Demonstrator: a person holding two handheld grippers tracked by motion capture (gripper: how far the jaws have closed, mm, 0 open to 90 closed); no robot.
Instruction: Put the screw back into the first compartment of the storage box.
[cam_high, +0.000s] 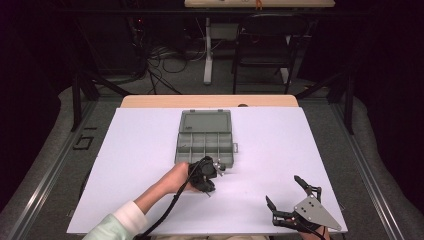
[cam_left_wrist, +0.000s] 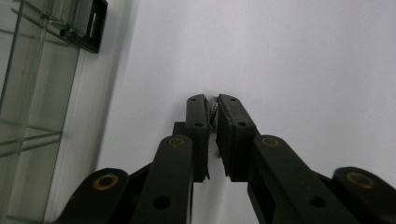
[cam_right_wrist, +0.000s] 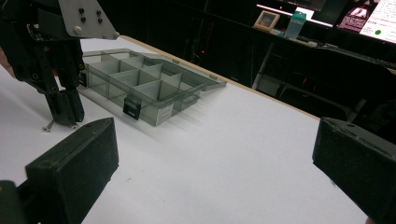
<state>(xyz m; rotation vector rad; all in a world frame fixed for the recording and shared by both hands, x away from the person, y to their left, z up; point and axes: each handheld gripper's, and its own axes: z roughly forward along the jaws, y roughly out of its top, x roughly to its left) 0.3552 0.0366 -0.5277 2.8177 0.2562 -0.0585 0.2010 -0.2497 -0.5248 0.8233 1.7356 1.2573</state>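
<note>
We see the left gripper (cam_high: 207, 186) tipped down at the white table (cam_high: 280, 150), just in front of the open grey compartment box (cam_high: 205, 140), its jaws pinched almost together on a small screw (cam_left_wrist: 214, 110) (another screw (cam_right_wrist: 47, 126) lies beside its tips). The right gripper (cam_high: 287, 192) rests near the table's front edge, jaws spread wide and holding nothing.

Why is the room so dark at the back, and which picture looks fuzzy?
High view: light falls on the white table, the room behind stays dim. Left gripper view: the left gripper is sharp, the organizer box at the edge is blurred. Right gripper view: the right gripper's near pads look soft.
</note>
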